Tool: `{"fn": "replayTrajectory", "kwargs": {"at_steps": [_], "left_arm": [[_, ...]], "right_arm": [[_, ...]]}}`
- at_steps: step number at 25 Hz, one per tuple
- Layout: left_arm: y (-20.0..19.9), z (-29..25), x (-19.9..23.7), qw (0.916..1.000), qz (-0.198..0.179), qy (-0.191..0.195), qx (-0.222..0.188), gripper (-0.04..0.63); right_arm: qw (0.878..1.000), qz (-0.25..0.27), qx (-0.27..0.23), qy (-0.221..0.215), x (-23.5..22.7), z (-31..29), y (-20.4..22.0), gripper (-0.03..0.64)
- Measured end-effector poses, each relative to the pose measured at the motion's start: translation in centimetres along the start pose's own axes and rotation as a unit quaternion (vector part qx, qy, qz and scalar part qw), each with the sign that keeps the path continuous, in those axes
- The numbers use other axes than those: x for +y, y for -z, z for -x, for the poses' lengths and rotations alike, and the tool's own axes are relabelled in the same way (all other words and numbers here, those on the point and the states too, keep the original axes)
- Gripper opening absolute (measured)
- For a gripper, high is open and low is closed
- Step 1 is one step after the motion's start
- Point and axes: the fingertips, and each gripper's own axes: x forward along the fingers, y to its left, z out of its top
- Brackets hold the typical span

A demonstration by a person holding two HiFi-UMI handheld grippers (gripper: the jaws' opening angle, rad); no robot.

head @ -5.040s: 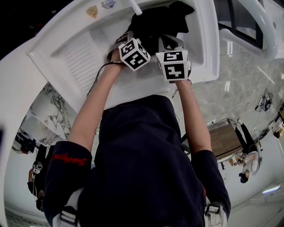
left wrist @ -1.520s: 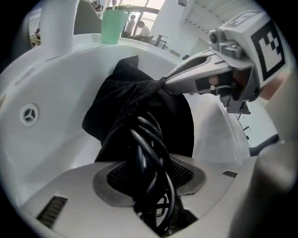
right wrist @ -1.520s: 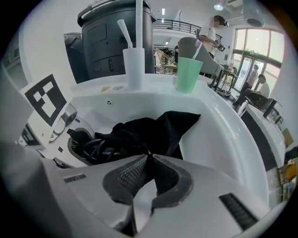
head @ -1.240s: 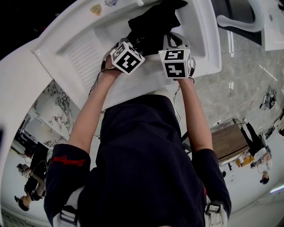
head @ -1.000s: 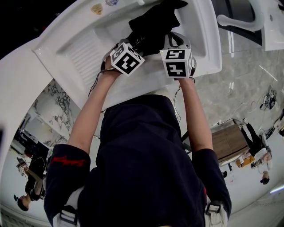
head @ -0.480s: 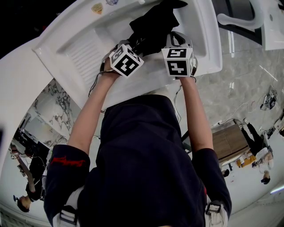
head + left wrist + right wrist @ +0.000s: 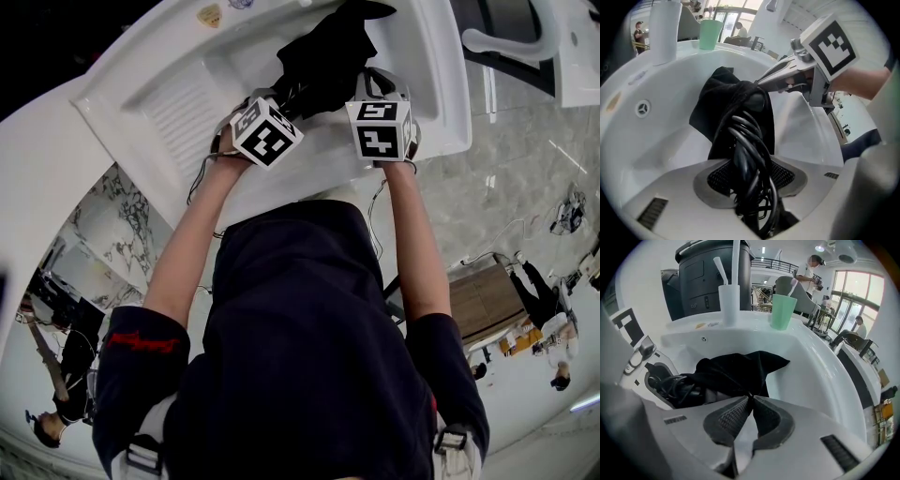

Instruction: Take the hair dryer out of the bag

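In the basin [image 7: 651,136], limp cloth bag [image 7: 724,98] (black) trails coiled cord [image 7: 747,154]

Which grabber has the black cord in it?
The left gripper: a bundle of black cord is clamped between its jaws. The right gripper pinches the cloth of the black bag instead.

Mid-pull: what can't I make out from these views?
The hair dryer body: every view, hidden in the black bag; only its cord shows, clamped in the left gripper.
Both sets of jaws: head view, behind the marker cubes.
The bag's near edge: right gripper view, under the right gripper pinching it.
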Motion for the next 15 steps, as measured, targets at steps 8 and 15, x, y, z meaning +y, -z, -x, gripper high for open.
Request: {"fn": "replayTrajectory", "kwargs": {"at_steps": [8, 15], "left_arm": [[0.28, 0.42, -0.23, 1.0, -0.001, 0.006, -0.002, 0.213], [0.45, 0.96, -0.34, 1.0, 0.001, 0.004, -0.004, 0.213]], "right_arm": [[1.0, -0.002, 0.0, 0.004, -0.08, -0.05, 0.18, 0.054], [1.0, -0.002, 0.001, 0.005, 0.04, -0.06, 0.17, 0.054]]}}
